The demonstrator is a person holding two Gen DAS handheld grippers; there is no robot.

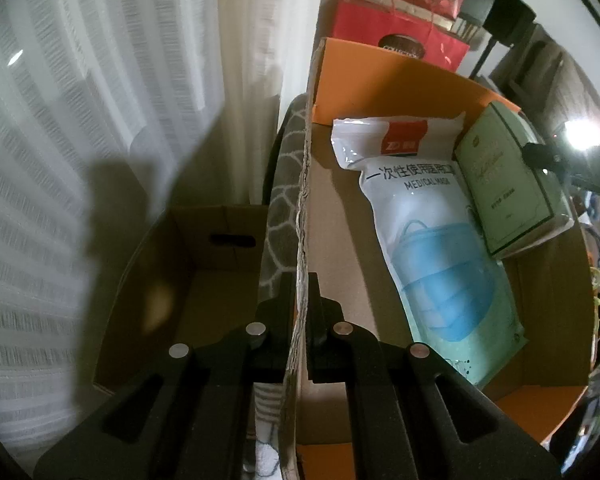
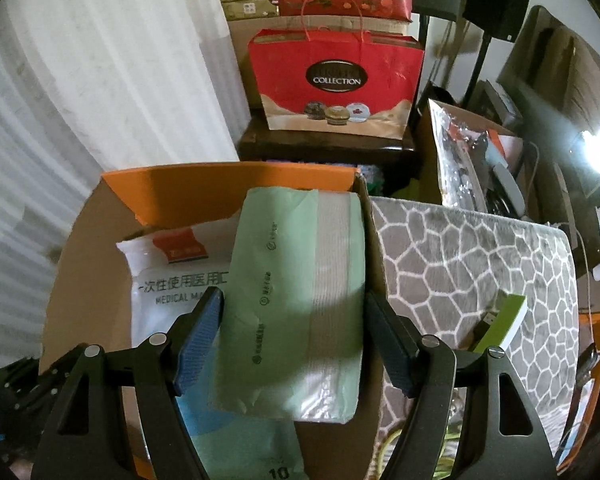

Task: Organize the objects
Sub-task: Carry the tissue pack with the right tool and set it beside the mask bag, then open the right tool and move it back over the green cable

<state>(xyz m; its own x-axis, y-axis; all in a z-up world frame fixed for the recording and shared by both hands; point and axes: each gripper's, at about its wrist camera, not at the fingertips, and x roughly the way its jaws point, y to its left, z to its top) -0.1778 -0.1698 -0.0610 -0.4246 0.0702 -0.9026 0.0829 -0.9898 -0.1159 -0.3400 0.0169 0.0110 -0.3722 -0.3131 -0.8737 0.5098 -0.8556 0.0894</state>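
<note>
An orange-lined cardboard box (image 1: pixel 380 80) holds a medical mask pack (image 1: pixel 428 240) lying flat. A pale green tissue pack (image 1: pixel 512 184) rests on the mask pack at its right. My left gripper (image 1: pixel 302 300) is shut on the box's left wall (image 1: pixel 304 200). In the right wrist view the box (image 2: pixel 204 184) shows from the other side, with the mask pack (image 2: pixel 160 276) under the green tissue pack (image 2: pixel 296 300). My right gripper (image 2: pixel 296 344) is open, its blue-padded fingers (image 2: pixel 200 340) on either side of the tissue pack with a gap at each side.
A second empty cardboard box (image 1: pixel 204 248) sits left by the white curtain (image 1: pixel 100 120). A grey patterned mat (image 2: pixel 480 272) lies to the right with a green-and-white box (image 2: pixel 504 320) on it. A red gift bag (image 2: pixel 336 80) stands behind, clutter at far right.
</note>
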